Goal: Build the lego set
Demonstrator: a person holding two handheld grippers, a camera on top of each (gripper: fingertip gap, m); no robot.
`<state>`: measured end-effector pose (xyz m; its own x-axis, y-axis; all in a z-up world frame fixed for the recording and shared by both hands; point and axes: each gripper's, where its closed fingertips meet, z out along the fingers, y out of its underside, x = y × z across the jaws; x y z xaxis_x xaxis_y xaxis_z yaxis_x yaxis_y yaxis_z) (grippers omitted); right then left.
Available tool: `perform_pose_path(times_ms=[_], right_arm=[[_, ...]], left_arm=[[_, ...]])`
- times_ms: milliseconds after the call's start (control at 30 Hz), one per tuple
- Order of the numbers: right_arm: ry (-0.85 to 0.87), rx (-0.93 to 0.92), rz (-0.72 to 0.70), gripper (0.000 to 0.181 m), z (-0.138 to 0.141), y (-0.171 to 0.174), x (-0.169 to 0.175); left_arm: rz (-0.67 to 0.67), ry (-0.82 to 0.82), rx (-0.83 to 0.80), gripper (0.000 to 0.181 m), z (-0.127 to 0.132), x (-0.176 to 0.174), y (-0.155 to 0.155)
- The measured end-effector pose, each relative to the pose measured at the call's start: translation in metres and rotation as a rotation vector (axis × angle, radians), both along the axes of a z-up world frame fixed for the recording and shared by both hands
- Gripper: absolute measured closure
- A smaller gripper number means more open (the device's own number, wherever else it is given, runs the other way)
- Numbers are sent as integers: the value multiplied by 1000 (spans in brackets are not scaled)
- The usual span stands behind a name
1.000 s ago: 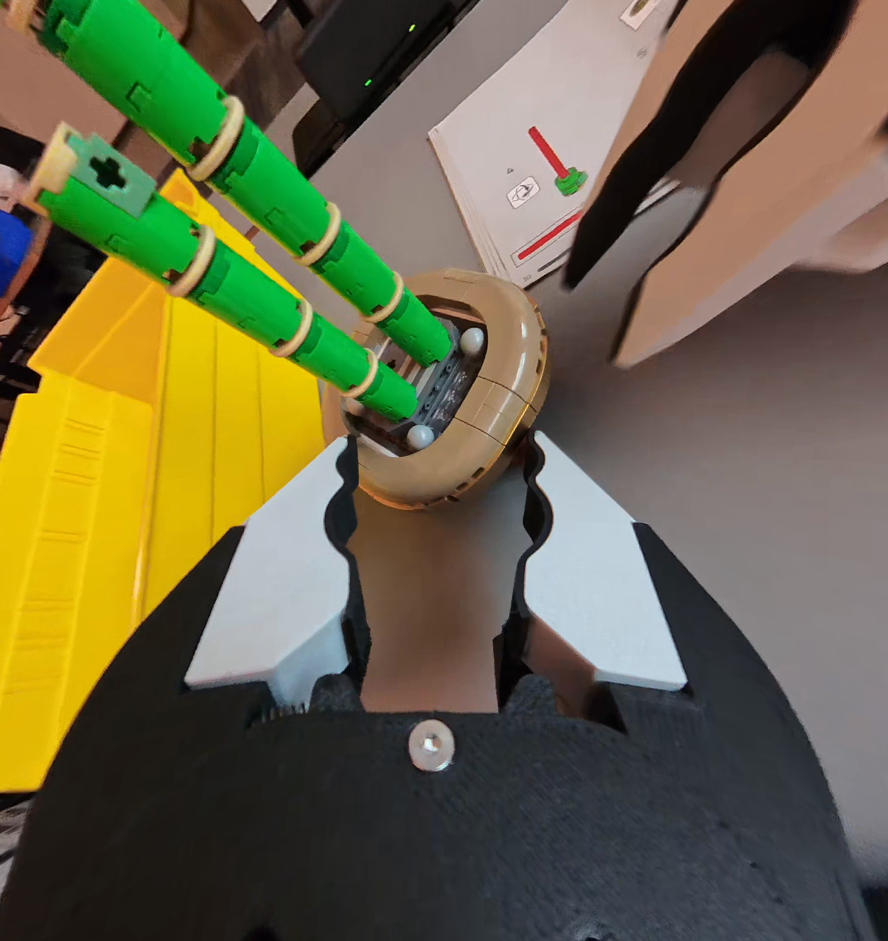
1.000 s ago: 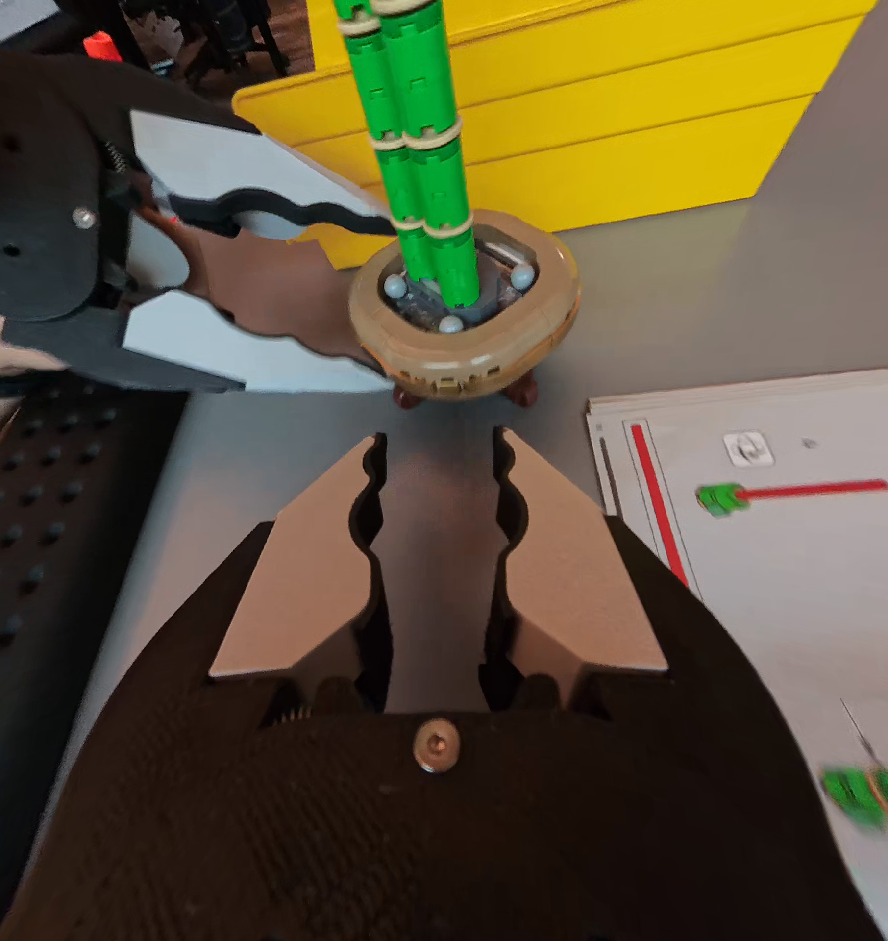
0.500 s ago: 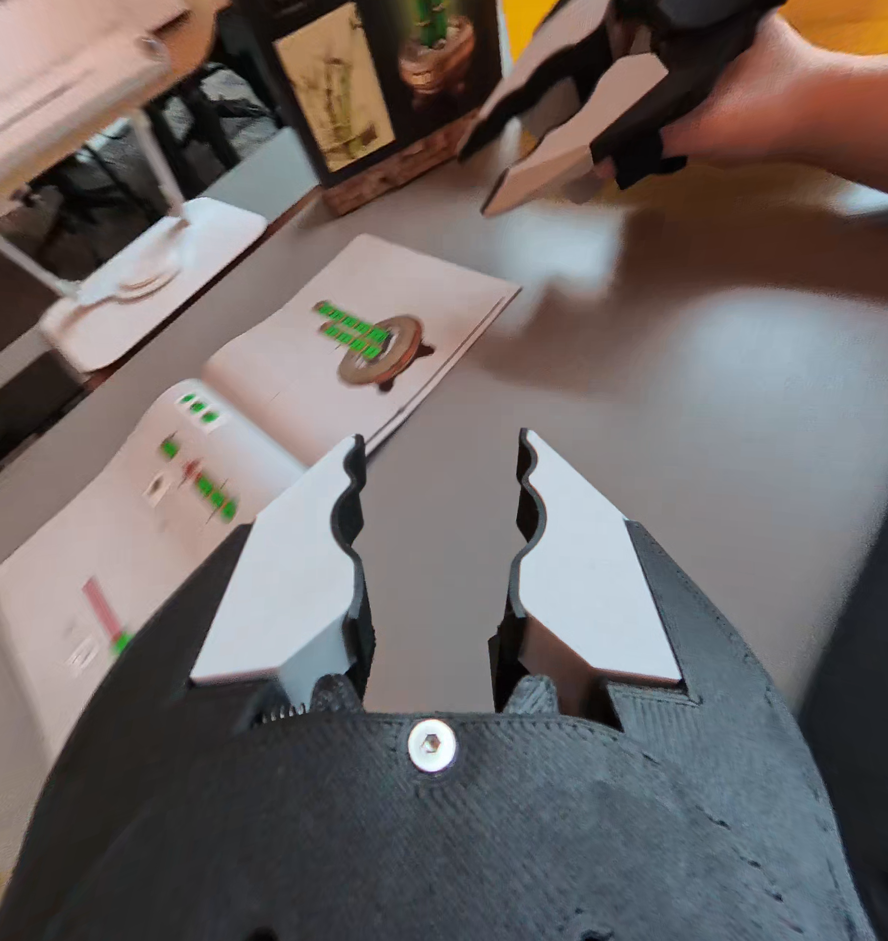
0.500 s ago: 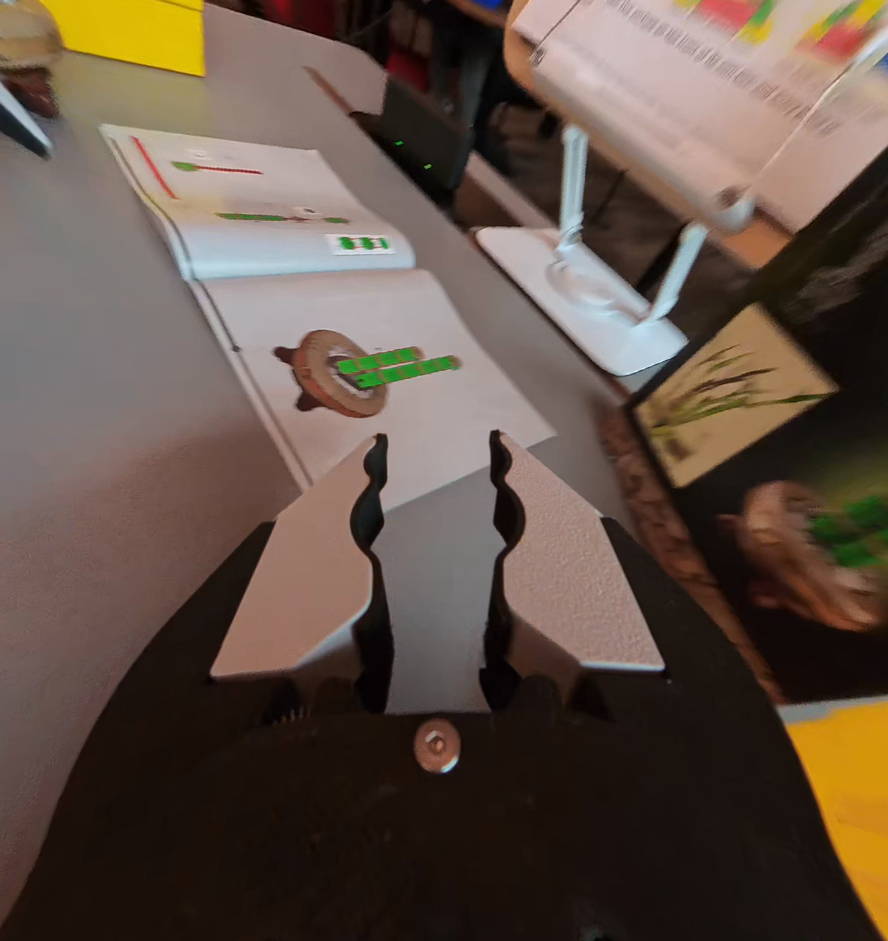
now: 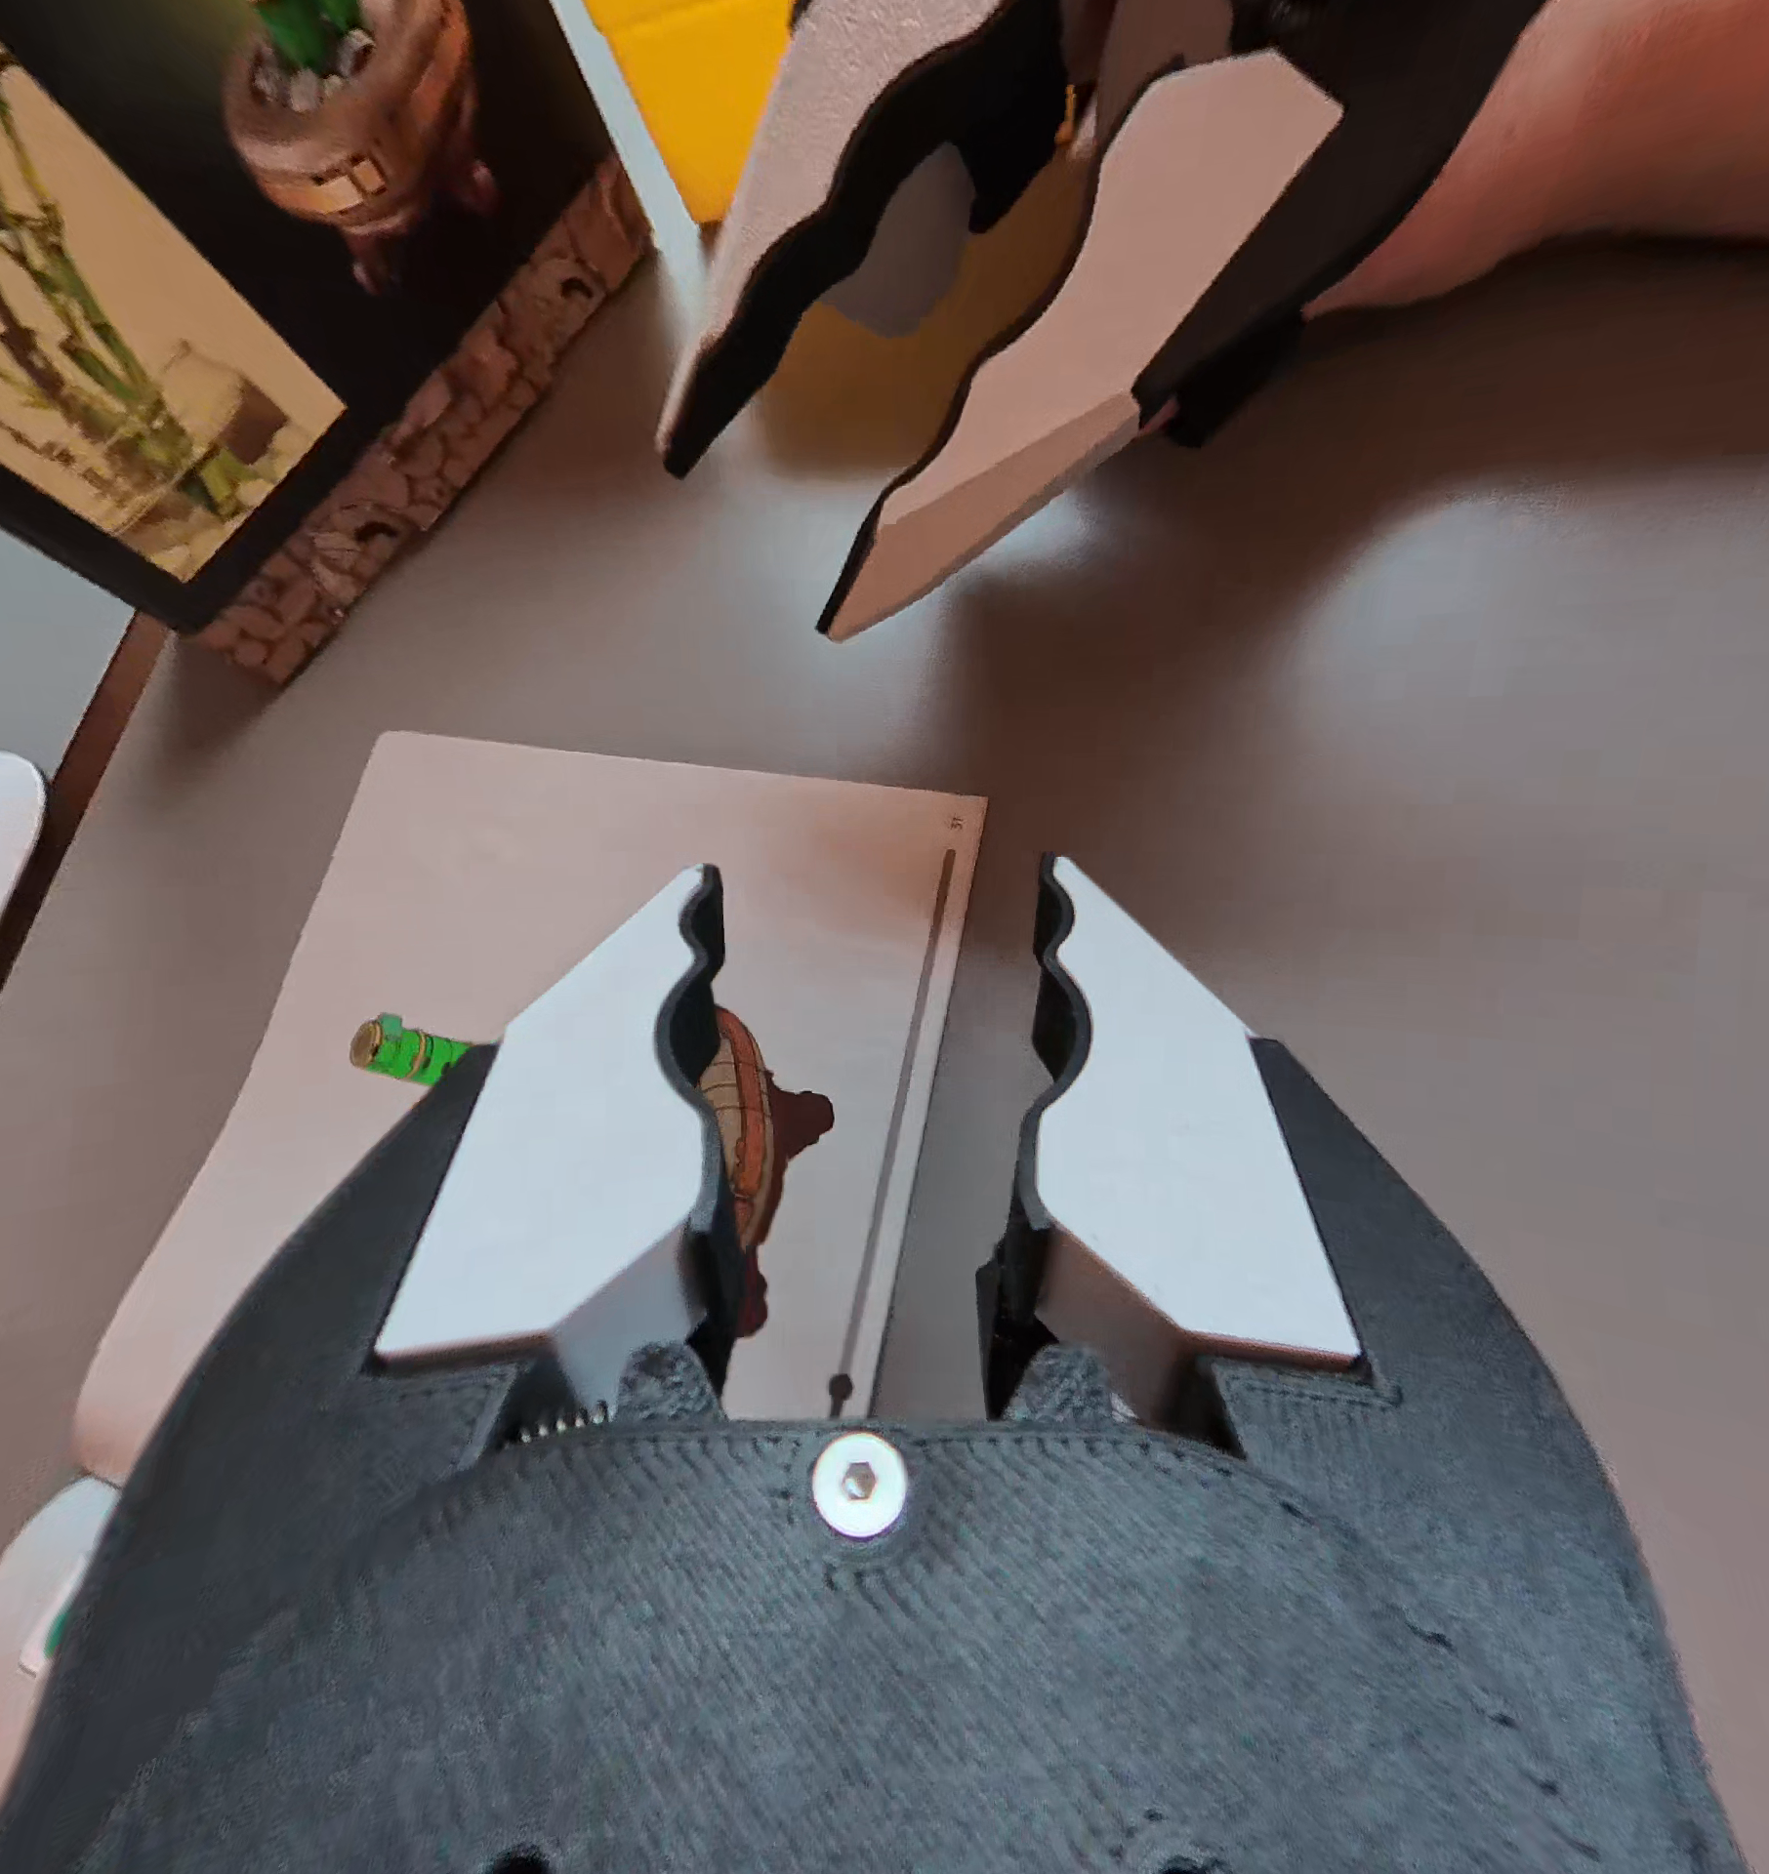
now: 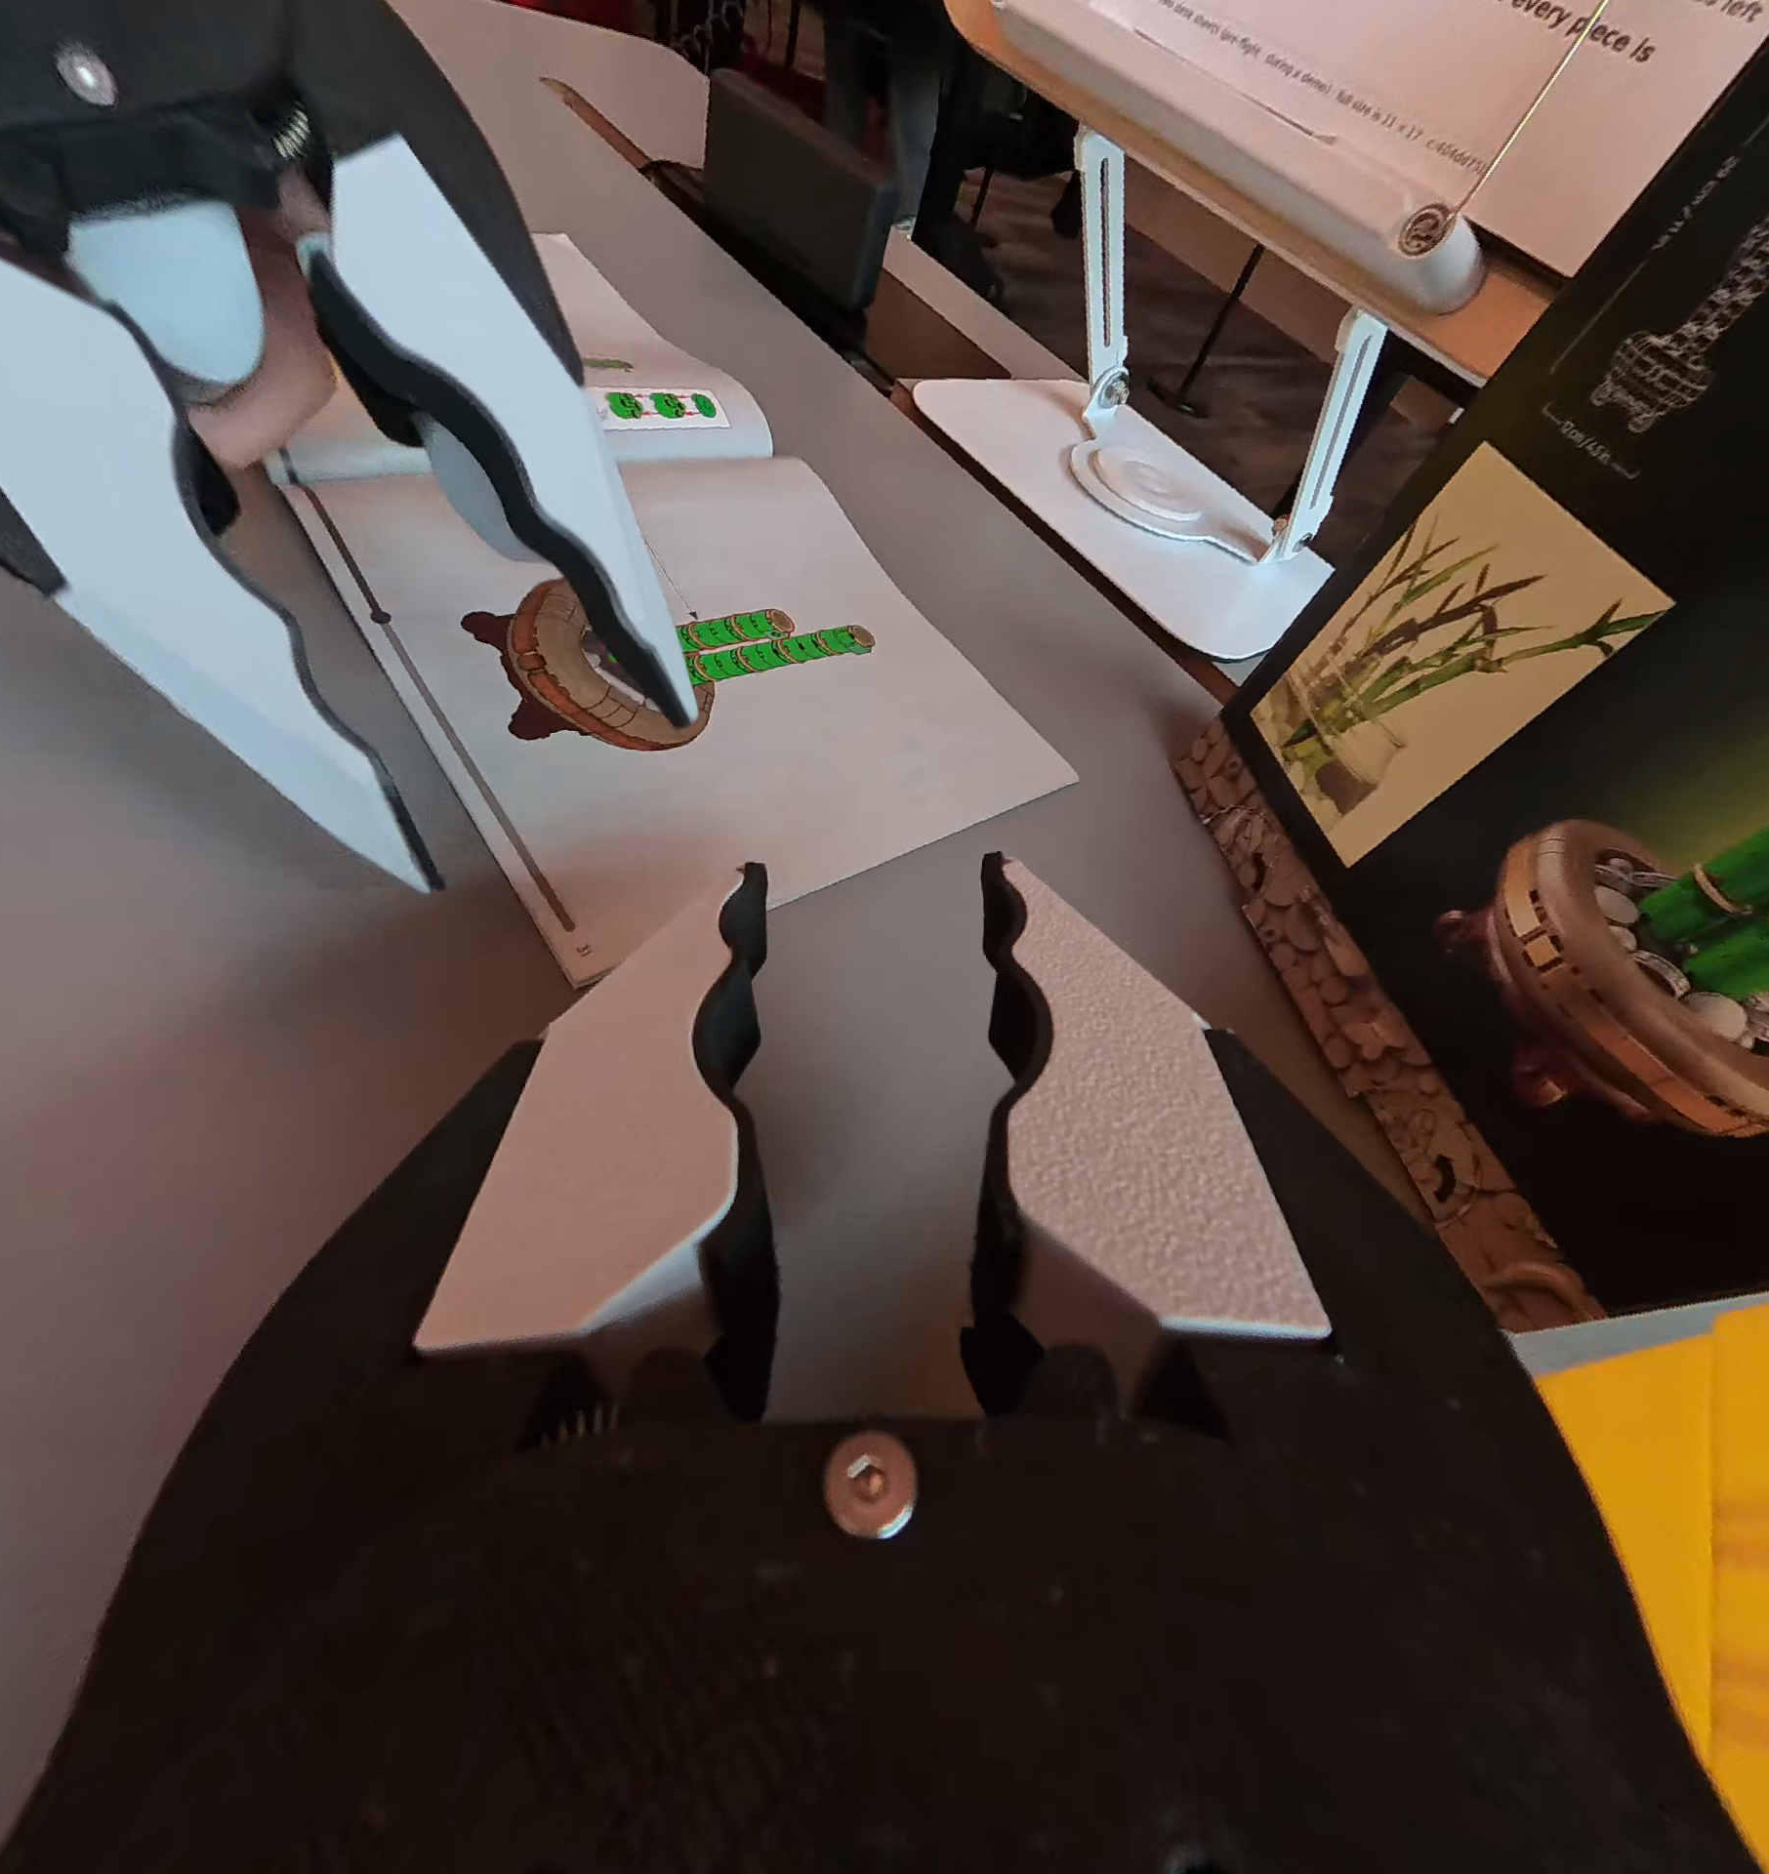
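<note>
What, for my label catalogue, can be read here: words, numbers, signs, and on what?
I won't quote writing; here is what bears it.
White sheet on the stand: printed lines, partly cut off.
Black set box: tiny marking beside a drawing, too small.
Instruction booklet: tiny number at the page corner.
Left gripper, right gripper: none.

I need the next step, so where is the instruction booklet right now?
The instruction booklet lies open on the grey table, under the left tool and ahead of the right tool, left of the set's box.
</note>
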<state>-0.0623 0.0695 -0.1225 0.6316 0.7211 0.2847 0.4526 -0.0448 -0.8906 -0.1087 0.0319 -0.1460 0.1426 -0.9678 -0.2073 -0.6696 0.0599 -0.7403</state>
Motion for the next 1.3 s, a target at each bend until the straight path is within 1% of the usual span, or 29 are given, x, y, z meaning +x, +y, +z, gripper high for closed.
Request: perform_pose_path(times_ms=[67, 167, 267, 333, 433, 500, 600, 633, 700, 733, 767, 800, 833, 900, 933, 1000, 1033, 1100, 1167, 1200, 1267, 1300], right_arm=[[10, -4, -1, 139, 1, 1, 0], [22, -8, 4, 139, 2, 0, -1], [8, -10, 8, 139, 0, 1, -2], [-3, -12, 12, 139, -1, 0, -4], [-26, -14, 22, 140, -4, -1, -7], [-46, -14, 33, 140, -7, -3, -9], [-82, -20, 51, 142, -11, -6, -13], [-95, -20, 52, 142, -13, -6, -13], [-110, -15, 49, 141, -14, -6, -14], [-111, -12, 46, 141, -14, -5, -13], [-108, -9, 41, 141, -13, -5, -13], [-105, -9, 37, 141, -13, -4, -12], [-101, -9, 30, 141, -13, -3, -11], [-92, -9, 15, 141, -11, -1, -7], [-85, -9, 10, 141, -10, 0, -5], [-76, -5, -10, 141, -8, 2, -1], [-73, 1, -21, 141, -6, 2, 1], [-67, 10, -35, 141, -3, 3, 5], [-58, 5, -36, 141, -3, 3, 6], [-59, 1, -35, 141, -4, 3, 6], [-72, 0, -34, 141, -6, 3, 6], [-79, 0, -32, 141, -7, 2, 6]], left_arm=[[-21, 55, 2, 123, -9, 2, 3], [-17, 112, 3, 129, -20, -1, 11], [-26, 93, -46, 139, -22, -1, 10], [-38, 71, -78, 150, -23, 0, 6], [-31, 39, -121, 156, -24, -2, 5], [-18, 25, -155, 157, -24, -4, 6], [16, 19, -156, 167, -24, -8, 12], [39, 13, -148, 165, -22, -10, 16], [126, -24, -130, 149, -14, -13, 30], [193, -52, -142, 141, -9, -15, 38], [290, -92, -166, 130, -3, -17, 48], [374, -151, -221, 113, 3, -15, 53], [430, -205, -300, 102, 7, -11, 50], [467, -265, -418, 93, 10, 3, 38], [483, -249, -409, 87, 8, 7, 34], [531, -180, -292, 77, 0, 5, 36], [536, -148, -248, 75, -5, 6, 36], [541, -77, -210, 74, -15, 6, 35], [541, -12, -171, 78, -25, 2, 36], [541, -4, -161, 79, -27, 0, 37], [542, -37, -193, 90, -28, 0, 35], [543, -49, -184, 94, -27, -1, 36]])
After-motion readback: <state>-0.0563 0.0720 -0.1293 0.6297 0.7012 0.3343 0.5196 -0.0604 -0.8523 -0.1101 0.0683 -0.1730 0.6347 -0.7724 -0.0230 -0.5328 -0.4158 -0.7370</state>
